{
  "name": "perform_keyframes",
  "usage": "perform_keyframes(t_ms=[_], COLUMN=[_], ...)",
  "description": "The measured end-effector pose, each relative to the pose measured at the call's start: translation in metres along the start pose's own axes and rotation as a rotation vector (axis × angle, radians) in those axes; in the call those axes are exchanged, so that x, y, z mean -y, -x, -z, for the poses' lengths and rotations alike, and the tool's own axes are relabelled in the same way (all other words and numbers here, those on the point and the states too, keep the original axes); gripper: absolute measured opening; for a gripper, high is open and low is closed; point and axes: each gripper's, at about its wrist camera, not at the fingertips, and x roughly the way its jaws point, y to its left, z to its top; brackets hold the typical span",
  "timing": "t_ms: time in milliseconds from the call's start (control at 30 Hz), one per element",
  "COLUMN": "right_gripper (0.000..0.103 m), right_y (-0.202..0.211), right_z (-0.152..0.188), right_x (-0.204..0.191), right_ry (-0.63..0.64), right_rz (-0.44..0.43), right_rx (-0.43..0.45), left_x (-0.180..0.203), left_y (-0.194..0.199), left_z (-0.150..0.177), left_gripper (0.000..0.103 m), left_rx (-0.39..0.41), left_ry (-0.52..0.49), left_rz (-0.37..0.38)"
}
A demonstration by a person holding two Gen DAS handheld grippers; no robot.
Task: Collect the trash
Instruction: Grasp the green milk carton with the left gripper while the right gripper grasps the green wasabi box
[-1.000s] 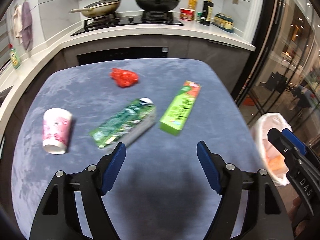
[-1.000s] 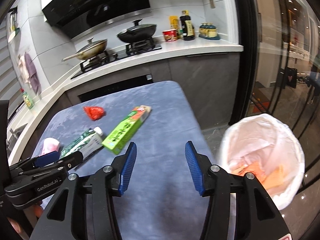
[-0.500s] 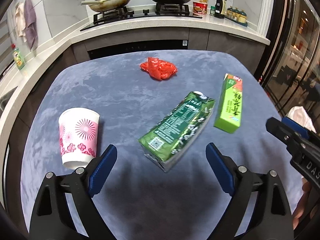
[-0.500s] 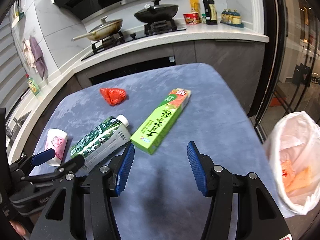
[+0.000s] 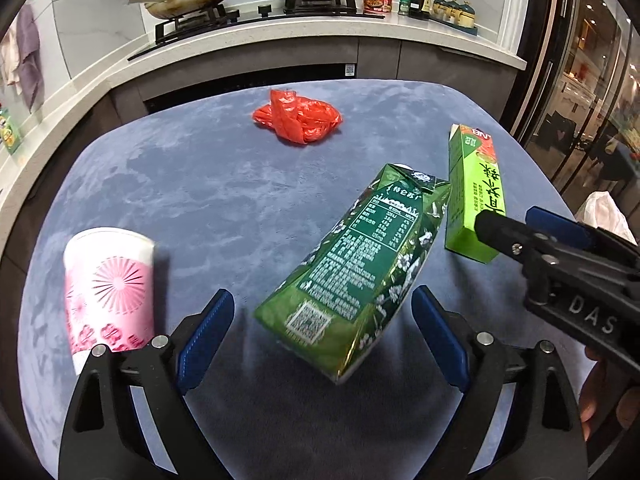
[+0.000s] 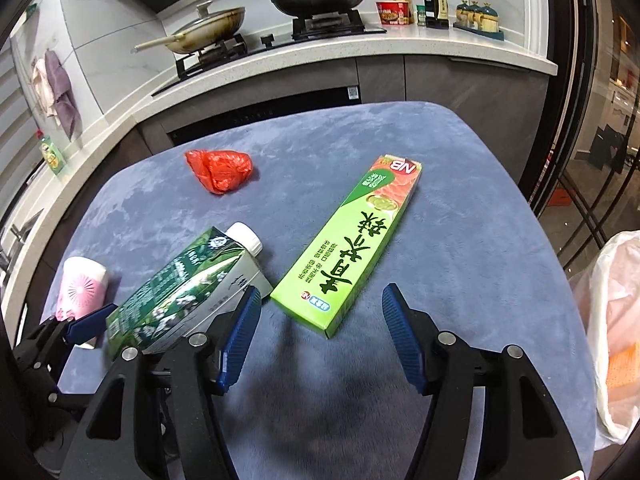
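Observation:
Several pieces of trash lie on the blue-grey table (image 5: 180,184). A dark green carton (image 5: 360,256) lies on its side, its near end just ahead of and between the fingers of my left gripper (image 5: 320,300), which is open wide and does not touch it. Beside it lies a long light green box (image 6: 352,240). Its near end sits between the tips of my right gripper (image 6: 320,296), whose jaws are opening without touching it. A pink-and-white paper cup (image 5: 108,288) lies at the left. A crumpled red bag (image 5: 298,120) is farther back.
A white trash bag (image 6: 612,320) with orange scraps inside stands off the table's right edge. Behind the table runs a counter (image 6: 400,46) with a stove, two pans and bottles. Glass doors (image 5: 580,92) close off the right side. My right gripper (image 5: 516,220) shows at the left wrist view's right.
Both grippers have come down and forward over the table. The left jaws widened and the carton now lies at their tips. The right gripper swung from the trash bag to the light green box, jaws widening.

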Motion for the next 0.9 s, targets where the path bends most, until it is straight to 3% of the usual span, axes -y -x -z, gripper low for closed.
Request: perform_keyframes(t_ms=[100, 267, 633, 700, 767, 900], right_gripper=[0.064, 0.065, 0.066, 0.063, 0.053, 0.047], right_y=[-0.008, -0.022, -0.036, -0.036, -0.035, -0.03], right_z=[0.0, 0.0, -0.002, -0.001, 0.0, 0.004], right_x=[0.0, -0.006, -0.001, 0.001, 0.003, 0.01], right_ry=[-0.007, -0.003, -0.036, -0.038, -0.037, -0.036], right_rz=[0.004, 0.013, 0.032, 0.031, 0.026, 0.025], right_rx=[-0.01, -0.028, -0.032, -0.034, -0.037, -0.035], left_x=[-0.001, -0.002, -0.003, -0.002, 0.0, 0.001], left_y=[-0.005, -0.006, -0.002, -0.001, 0.0, 0.005], left_z=[-0.001, -0.001, 0.002, 0.003, 0.004, 0.007], left_gripper=[0.085, 0.07, 0.064, 0.063, 0.062, 0.059], left_rx=[0.001, 0.008, 0.01, 0.007, 0.004, -0.002], left_ry=[0.015, 0.031, 0.078, 0.082, 0.088, 0.113], left_rz=[0.025, 0.054, 0.054, 0.047, 0.043, 0.04])
